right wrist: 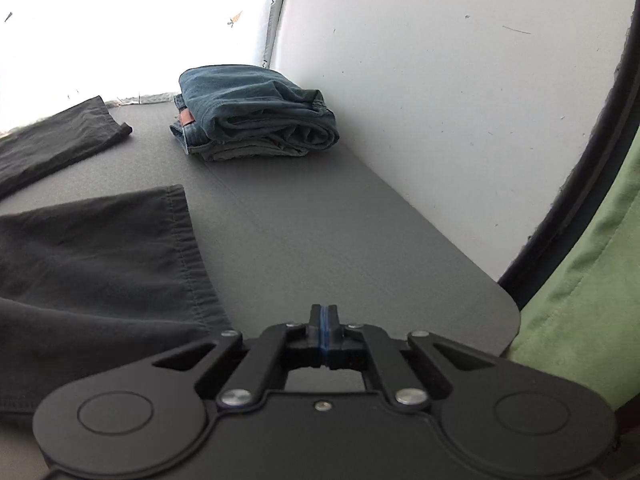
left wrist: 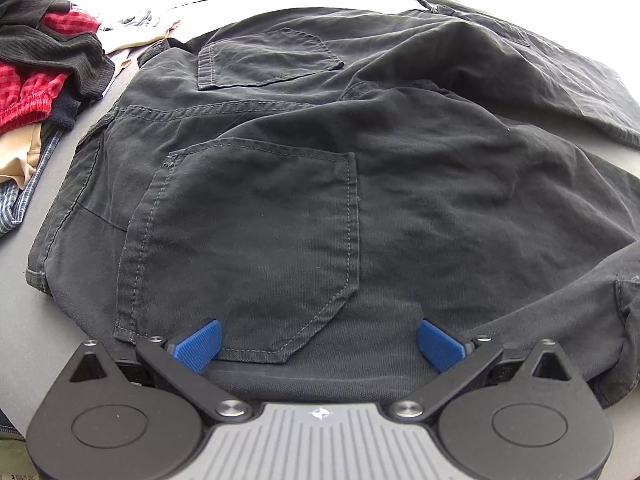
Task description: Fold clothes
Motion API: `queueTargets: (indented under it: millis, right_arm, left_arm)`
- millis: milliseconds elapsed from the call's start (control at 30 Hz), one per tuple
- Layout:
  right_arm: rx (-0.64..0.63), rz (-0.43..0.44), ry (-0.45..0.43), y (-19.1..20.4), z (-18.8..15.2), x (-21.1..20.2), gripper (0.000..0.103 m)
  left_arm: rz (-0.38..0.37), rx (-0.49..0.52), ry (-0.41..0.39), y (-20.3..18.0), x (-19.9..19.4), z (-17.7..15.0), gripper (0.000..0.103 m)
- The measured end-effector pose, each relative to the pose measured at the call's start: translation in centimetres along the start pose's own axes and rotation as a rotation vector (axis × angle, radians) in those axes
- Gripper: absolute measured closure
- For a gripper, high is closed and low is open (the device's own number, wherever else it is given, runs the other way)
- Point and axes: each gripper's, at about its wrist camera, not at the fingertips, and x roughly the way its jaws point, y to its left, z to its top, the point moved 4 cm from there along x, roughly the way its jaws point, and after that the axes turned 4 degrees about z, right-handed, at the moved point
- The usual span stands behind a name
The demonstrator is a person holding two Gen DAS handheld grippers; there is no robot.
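Note:
Dark grey trousers (left wrist: 320, 152) lie seat-up across the grey table, both back pockets showing. My left gripper (left wrist: 318, 344) hovers over the near back pocket (left wrist: 248, 240) with its blue pads (left wrist: 198, 344) spread wide and nothing between them. In the right wrist view the two trouser legs (right wrist: 92, 264) run in from the left, their hems lying flat on the table. My right gripper (right wrist: 324, 332) is shut, blue pads pressed together with nothing in them, above bare table just right of the near hem.
A heap of unfolded clothes (left wrist: 44, 72), black, red-checked and beige, sits at the table's left. Folded blue jeans (right wrist: 252, 112) rest by the white wall (right wrist: 440, 100). The table's rounded corner (right wrist: 508, 312) borders green fabric (right wrist: 588, 300).

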Motion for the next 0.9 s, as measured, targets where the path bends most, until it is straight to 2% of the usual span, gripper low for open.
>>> queueTargets:
  millis: [67,133,233,333,433,600,733,833,900]
  right_arm:
    - [0.058,0.019,0.039,-1.0,-0.6,0.5,0.103]
    - [0.089,0.057,0.022,-0.6,-0.5,-0.1,0.103]
    - [0.09,0.184,0.005,2.7,-0.1,-0.8,0.102]
    - [0.055,0.312,0.008,8.3,0.6,-1.0,0.102]
    - [0.063,0.444,0.011,13.7,1.7,-1.5,0.101]
    - [-0.037,0.658,-0.009,24.4,3.8,-3.9,0.099]
    - [-0.159,0.793,-0.026,31.7,4.0,-6.0,0.093]
    - [-0.237,0.858,0.004,35.2,2.5,-6.9,0.092]
    - [-0.279,0.875,0.041,36.0,0.7,-7.2,0.092]
  left_arm:
    - [0.002,-0.024,0.022,0.0,-0.5,0.2,0.002]
    - [-0.075,-0.095,-0.016,-0.1,-1.8,0.8,0.003]
    - [-0.173,-0.174,-0.086,-1.3,-3.9,2.8,0.003]
    - [-0.204,-0.127,-0.123,-5.3,-4.4,5.1,0.002]
    - [-0.184,-0.042,-0.089,-10.4,-3.2,6.3,0.002]
    - [-0.127,0.108,-0.002,-16.3,-1.2,4.0,0.003]
    - [-0.106,0.16,0.027,-17.2,-1.0,0.3,0.003]
    - [-0.11,0.165,0.002,-16.6,-1.6,-1.8,0.002]
    - [-0.106,0.17,-0.015,-16.4,-1.8,-2.5,0.002]
